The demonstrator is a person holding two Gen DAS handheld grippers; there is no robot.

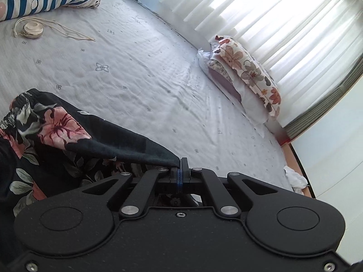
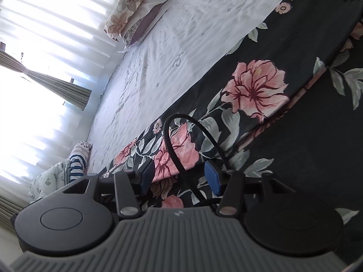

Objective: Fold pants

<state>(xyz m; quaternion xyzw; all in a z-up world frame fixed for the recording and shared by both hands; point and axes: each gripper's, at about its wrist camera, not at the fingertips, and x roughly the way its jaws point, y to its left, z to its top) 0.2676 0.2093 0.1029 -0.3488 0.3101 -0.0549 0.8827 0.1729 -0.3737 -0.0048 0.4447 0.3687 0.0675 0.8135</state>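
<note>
On the bed (image 1: 140,72), the pants (image 1: 56,127), black with pink flowers, lie spread toward the near left in the left wrist view, their gathered waistband at the far left edge of the cloth. The left hand-held gripper (image 1: 181,170) has its jaws pressed together on a dark corner of the pants, and the fabric runs taut from that pinch back to the left. In the right wrist view the right hand-held gripper (image 2: 179,176) stands fairly wide, its blue pads (image 2: 213,176) just above the flowered cloth with a pink bloom between them; I cannot tell whether they touch it. A black cable (image 2: 172,140) loops over the fabric there. A flowered pillow (image 1: 249,72) lies far right by the curtains (image 1: 272,18).
</note>
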